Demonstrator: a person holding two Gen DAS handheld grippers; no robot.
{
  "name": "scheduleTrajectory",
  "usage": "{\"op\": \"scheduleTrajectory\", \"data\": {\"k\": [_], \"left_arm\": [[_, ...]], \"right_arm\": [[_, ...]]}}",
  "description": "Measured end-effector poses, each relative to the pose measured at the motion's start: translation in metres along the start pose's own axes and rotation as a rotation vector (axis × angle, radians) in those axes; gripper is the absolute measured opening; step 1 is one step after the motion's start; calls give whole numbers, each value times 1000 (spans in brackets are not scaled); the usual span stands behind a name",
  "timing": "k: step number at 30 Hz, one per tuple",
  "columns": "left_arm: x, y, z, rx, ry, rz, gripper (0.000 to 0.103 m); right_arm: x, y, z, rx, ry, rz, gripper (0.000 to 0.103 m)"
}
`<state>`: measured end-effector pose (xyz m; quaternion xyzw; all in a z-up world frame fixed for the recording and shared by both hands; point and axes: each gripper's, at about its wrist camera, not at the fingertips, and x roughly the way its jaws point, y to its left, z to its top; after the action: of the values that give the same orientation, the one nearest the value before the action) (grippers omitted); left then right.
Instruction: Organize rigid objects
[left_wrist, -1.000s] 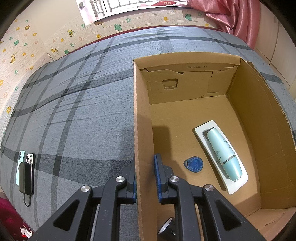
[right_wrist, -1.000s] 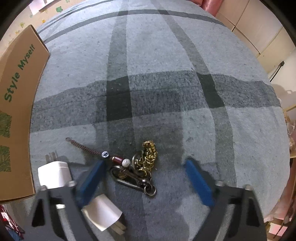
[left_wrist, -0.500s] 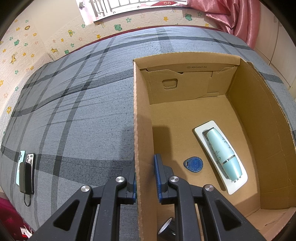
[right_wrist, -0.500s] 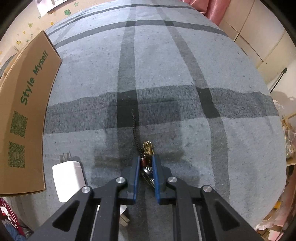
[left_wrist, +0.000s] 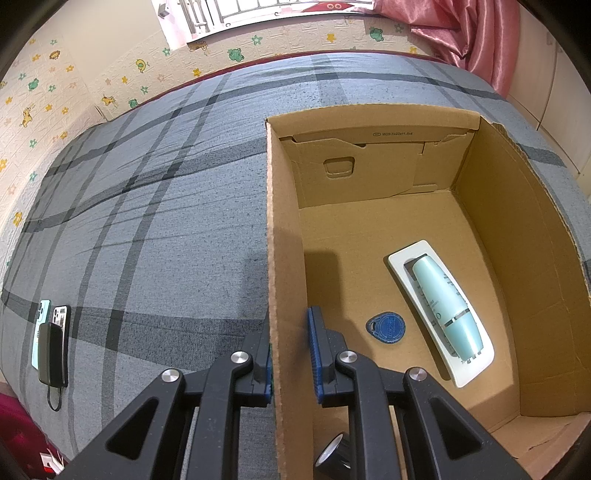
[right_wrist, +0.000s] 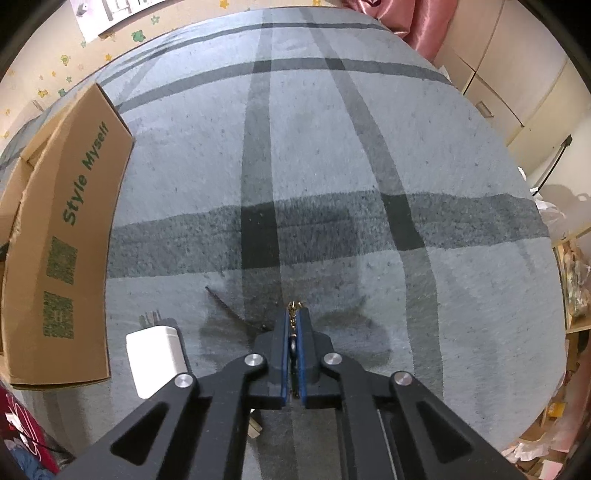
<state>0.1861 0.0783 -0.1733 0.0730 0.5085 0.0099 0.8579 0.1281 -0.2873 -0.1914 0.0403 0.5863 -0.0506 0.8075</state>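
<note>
My left gripper (left_wrist: 290, 325) is shut on the left wall of the open cardboard box (left_wrist: 284, 229), one pad on each side. Inside the box lie a pale teal bottle (left_wrist: 448, 306) on a white tray (left_wrist: 400, 264), a blue key fob (left_wrist: 386, 326) and a black round object (left_wrist: 332, 458) at the near edge. My right gripper (right_wrist: 294, 317) is shut on a keychain (right_wrist: 294, 305), lifted above the grey plaid bed; only its gold charm at the tips and a beaded cord (right_wrist: 229, 308) trailing left show. The rest is hidden between the pads.
A white charger (right_wrist: 155, 358) lies on the bed left of the right gripper, with another white plug partly hidden under the arm. The box's outer wall (right_wrist: 70, 236) stands at far left. Two phones and a black power bank (left_wrist: 51, 343) lie at the bed's left edge.
My right gripper went from wide open over the keychain to shut on it, then rose with it off the bed. My left gripper stayed on the box wall.
</note>
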Motion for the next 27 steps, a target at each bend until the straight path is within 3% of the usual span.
{"op": "scheduleTrajectory", "data": {"k": [11,27], "left_arm": [[0,0,0,0,0,0,16],[0,0,0,-3,-1,-3,16]], "right_arm": [[-37,1,4,-15,-73,17,2],[-84,34,39,-91,-181,36,0]]}}
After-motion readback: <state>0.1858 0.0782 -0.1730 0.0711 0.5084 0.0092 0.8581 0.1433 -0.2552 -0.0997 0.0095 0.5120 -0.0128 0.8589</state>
